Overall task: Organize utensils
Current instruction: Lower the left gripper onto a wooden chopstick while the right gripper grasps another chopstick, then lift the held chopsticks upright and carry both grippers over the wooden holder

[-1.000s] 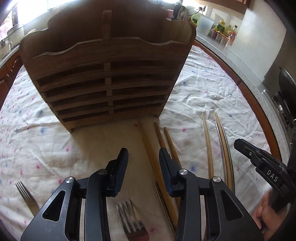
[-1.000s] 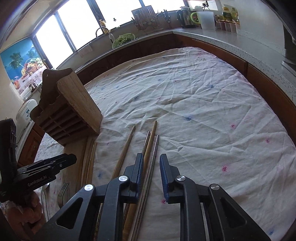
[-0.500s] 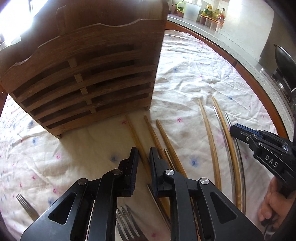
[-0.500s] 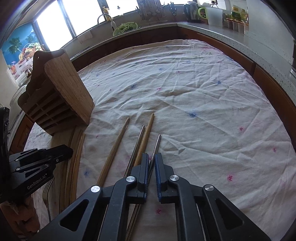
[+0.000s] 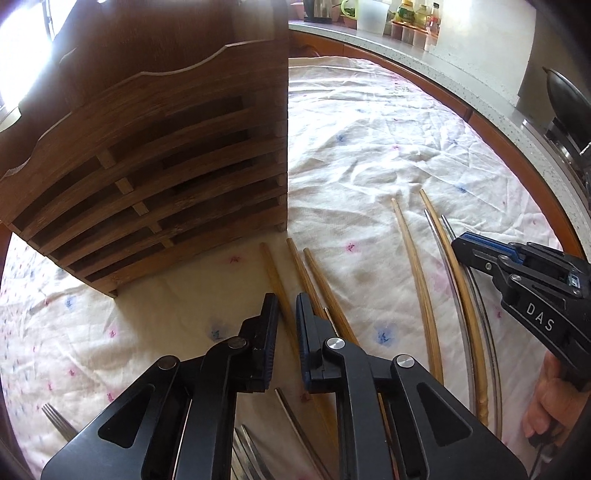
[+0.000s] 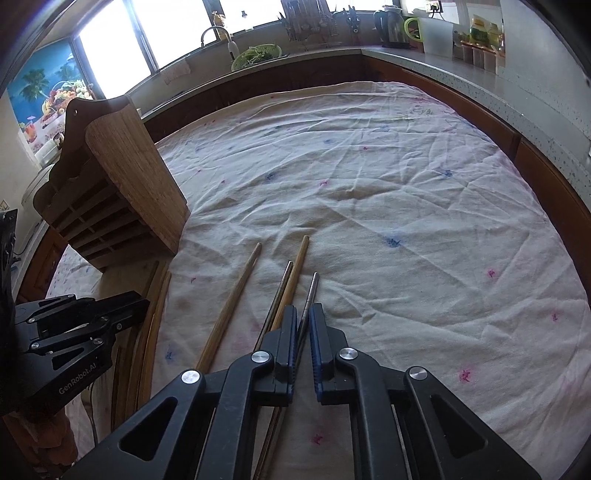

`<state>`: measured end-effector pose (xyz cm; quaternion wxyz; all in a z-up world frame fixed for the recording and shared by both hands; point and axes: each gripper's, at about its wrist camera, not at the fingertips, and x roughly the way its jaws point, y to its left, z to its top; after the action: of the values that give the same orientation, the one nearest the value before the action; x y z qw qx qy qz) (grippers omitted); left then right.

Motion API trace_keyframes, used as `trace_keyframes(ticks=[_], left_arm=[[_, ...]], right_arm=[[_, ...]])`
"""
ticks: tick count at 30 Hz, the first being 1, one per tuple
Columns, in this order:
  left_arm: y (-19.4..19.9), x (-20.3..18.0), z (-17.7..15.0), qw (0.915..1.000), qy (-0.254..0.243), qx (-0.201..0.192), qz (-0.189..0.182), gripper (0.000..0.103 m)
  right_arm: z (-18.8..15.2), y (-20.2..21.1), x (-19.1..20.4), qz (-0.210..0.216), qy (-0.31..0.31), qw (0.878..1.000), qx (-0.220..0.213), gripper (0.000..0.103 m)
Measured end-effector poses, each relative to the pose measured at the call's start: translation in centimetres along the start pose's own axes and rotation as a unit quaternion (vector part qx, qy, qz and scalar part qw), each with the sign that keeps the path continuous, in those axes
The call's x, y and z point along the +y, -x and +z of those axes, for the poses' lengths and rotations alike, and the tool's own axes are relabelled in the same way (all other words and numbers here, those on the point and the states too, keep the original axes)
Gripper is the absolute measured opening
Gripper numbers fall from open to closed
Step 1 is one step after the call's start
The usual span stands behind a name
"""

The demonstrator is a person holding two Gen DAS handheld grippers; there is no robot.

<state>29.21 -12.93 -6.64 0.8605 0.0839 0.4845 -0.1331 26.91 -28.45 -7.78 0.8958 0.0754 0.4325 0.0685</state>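
"DAS" in white capitals on black body of right gripper (image 5: 466,246), read in left wrist view. "GenRobot.AI" in small pale letters on black side of left gripper (image 6: 142,302), read in right wrist view. Labels on bottles (image 6: 480,31) at far counter corner too small to read. No other legible text.

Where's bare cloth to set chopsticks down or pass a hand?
Free: the tablecloth right of the metal chopstick in the right gripper, out to the counter edge, and beyond the chopstick tips.

Crowded: between the wooden holder and both grippers, where the wooden chopsticks by the left gripper and forks lie.
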Motion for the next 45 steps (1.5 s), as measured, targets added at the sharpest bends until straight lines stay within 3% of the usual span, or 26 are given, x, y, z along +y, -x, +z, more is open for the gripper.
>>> trace_keyframes(ticks=[3, 11, 19, 25, 32, 45], left_arm=[[0.4, -1.1, 0.8, 0.9997, 0.013, -0.006, -0.017, 0.005], [8.1, 0.3, -0.2, 0.9948, 0.037, -0.074, -0.06, 0.005], [16.2, 3.2, -3.1, 0.9835, 0.055, -0.145, -0.093, 0.005], [20.0, 2.6, -4.2, 0.9744, 0.067, -0.188, -0.103, 0.005], [21.8, 3.7, -5.2, 0.9651, 0.08, -0.227, -0.104, 0.005], [23.4, 6.1, -4.7, 0.9533, 0.103, -0.269, -0.092, 0.005]], right_arm=[[-0.1, 0.3, -0.1, 0.004, -0.005, 1.0, -0.001, 0.006], [-0.1, 5.6, -0.2, 0.048, -0.025, 0.997, -0.046, 0.005], [0.3, 12.4, 1.7, 0.081, -0.008, 0.991, -0.105, 0.004], [0.2, 16.6, 3.5, 0.099, 0.008, 0.985, -0.144, 0.004], [0.5, 19.6, 4.8, 0.107, 0.021, 0.979, -0.175, 0.004], [1.9, 20.4, 6.5, 0.123, 0.034, 0.973, -0.194, 0.004]])
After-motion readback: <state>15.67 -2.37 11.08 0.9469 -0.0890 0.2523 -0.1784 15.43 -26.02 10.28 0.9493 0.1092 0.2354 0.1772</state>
